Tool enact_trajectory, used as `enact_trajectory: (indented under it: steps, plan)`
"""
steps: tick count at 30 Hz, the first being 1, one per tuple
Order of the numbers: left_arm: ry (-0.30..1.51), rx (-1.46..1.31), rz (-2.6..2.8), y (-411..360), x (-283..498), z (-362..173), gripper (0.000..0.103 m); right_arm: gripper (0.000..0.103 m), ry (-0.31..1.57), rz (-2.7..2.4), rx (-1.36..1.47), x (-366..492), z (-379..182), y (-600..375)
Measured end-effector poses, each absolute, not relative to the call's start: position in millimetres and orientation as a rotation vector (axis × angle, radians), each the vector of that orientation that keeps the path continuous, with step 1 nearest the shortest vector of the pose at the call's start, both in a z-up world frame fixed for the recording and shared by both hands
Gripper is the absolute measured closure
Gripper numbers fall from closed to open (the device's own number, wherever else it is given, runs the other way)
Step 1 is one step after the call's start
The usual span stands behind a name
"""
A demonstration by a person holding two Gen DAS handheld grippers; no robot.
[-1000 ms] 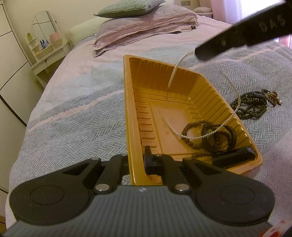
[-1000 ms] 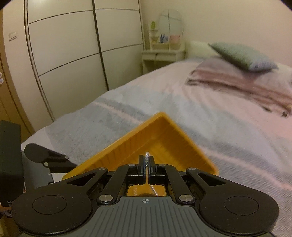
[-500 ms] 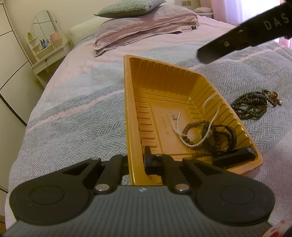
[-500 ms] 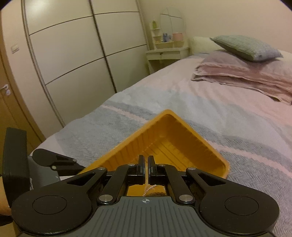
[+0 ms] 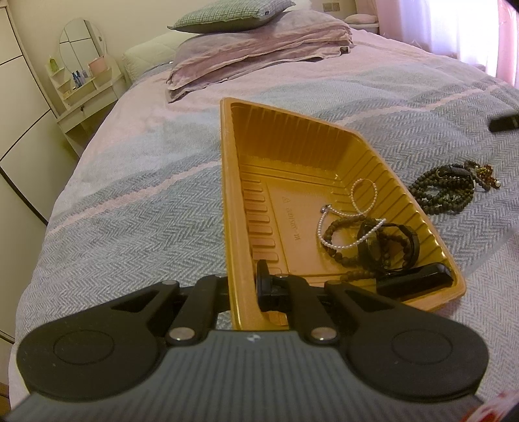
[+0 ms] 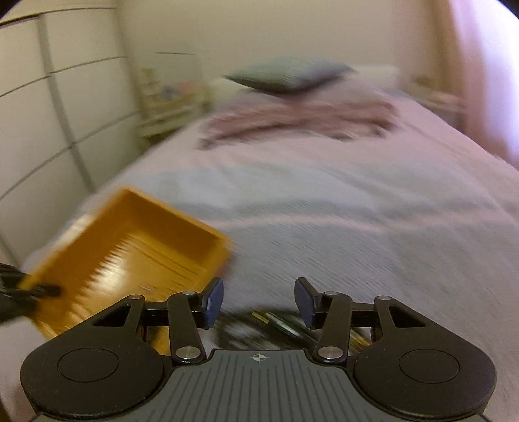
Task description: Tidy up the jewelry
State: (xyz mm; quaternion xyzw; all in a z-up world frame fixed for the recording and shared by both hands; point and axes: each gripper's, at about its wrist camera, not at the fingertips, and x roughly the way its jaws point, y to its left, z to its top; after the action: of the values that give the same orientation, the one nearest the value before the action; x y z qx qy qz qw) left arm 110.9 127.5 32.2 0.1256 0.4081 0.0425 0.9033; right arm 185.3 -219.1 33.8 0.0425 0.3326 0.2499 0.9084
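Observation:
My left gripper [image 5: 249, 285] is shut on the near left rim of the gold plastic tray [image 5: 233, 181] on the bed. In the tray lie a white pearl necklace [image 5: 353, 211], a brown bead bracelet [image 5: 340, 240], a black band [image 5: 389, 243] and a black bar [image 5: 415, 280]. A pile of dark bead strands [image 5: 447, 188] lies on the blanket right of the tray. My right gripper [image 6: 259, 298] is open and empty, right of the tray [image 6: 129, 246], over the blurred dark beads [image 6: 279, 328].
The bed has a grey herringbone blanket [image 5: 129, 207] with pink stripes. Folded pink bedding and a green pillow [image 5: 233, 16] lie at the head. A white vanity with a mirror [image 5: 81, 74] and wardrobe doors [image 6: 48, 130] stand on the left.
My right gripper let the pearl necklace drop into the tray, opened, and swung right toward the dark beads on the blanket. My left gripper kept its hold on the tray.

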Motion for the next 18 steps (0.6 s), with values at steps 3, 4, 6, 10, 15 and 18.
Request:
enact_trajectory:
  steps: [3, 4, 6, 10, 15, 18]
  plan:
    - [0.843, 0.259, 0.089, 128, 111, 32, 0.098, 0.054, 0.72, 0.389, 0.087, 183, 13, -252]
    - [0.843, 0.258, 0.09, 128, 111, 32, 0.098, 0.054, 0.729, 0.36, 0.088, 182, 8, -260]
    - [0.843, 0.258, 0.091, 127, 111, 33, 0.098, 0.054, 0.744, 0.33, 0.084, 179, -3, -276]
    - [0.844, 0.259, 0.091, 127, 110, 33, 0.098, 0.054, 0.78, 0.316, 0.03, 176, -22, -285]
    - [0.846, 0.261, 0.094, 127, 110, 33, 0.098, 0.067, 0.785, 0.323, -0.001, 186, -41, -282]
    - [0.846, 0.261, 0.093, 127, 110, 32, 0.098, 0.072, 0.788, 0.344, -0.055, 189, -48, -269]
